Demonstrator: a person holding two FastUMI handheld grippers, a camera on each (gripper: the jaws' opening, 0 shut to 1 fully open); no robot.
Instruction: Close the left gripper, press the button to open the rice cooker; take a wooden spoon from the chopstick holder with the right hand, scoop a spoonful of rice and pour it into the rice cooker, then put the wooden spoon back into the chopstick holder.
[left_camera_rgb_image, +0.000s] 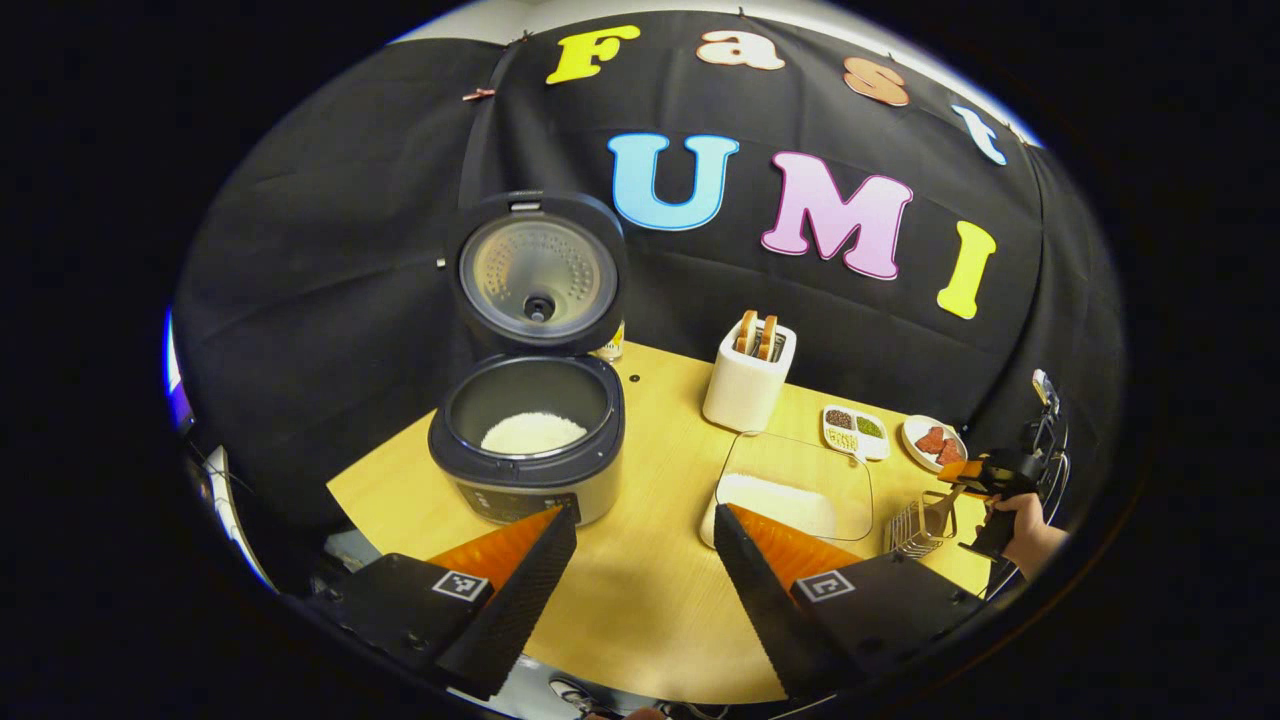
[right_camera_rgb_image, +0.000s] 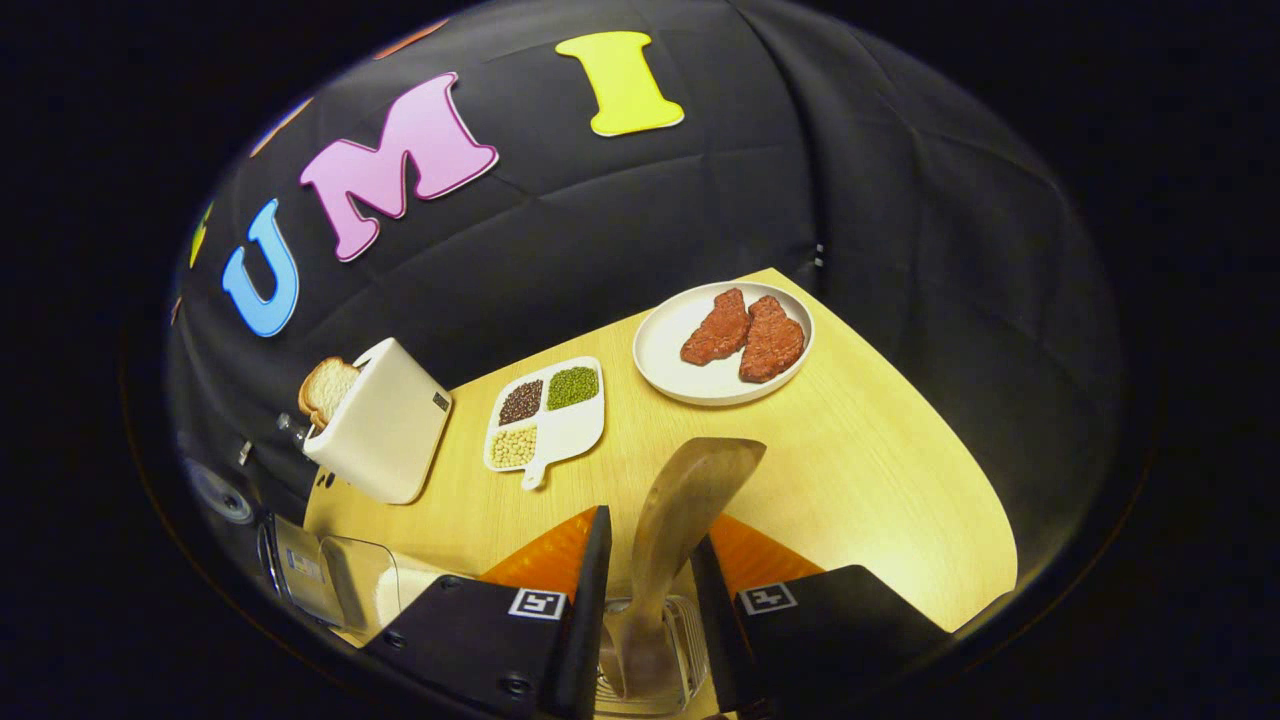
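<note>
The dark rice cooker stands open on the wooden table, lid upright, white rice in its pot. My left gripper hovers open in front of it, holding nothing. A clear glass dish of rice lies to the cooker's right. At the far right a hand holds my right gripper over the wire chopstick holder. In the right gripper view the wooden spoon stands head up between the fingers of my right gripper, which is shut on it, handle down in the holder.
A white toaster with bread stands behind the glass dish. Beside it sit a divided dish of beans and a white plate with two pieces of meat. The table edge curves close on the right.
</note>
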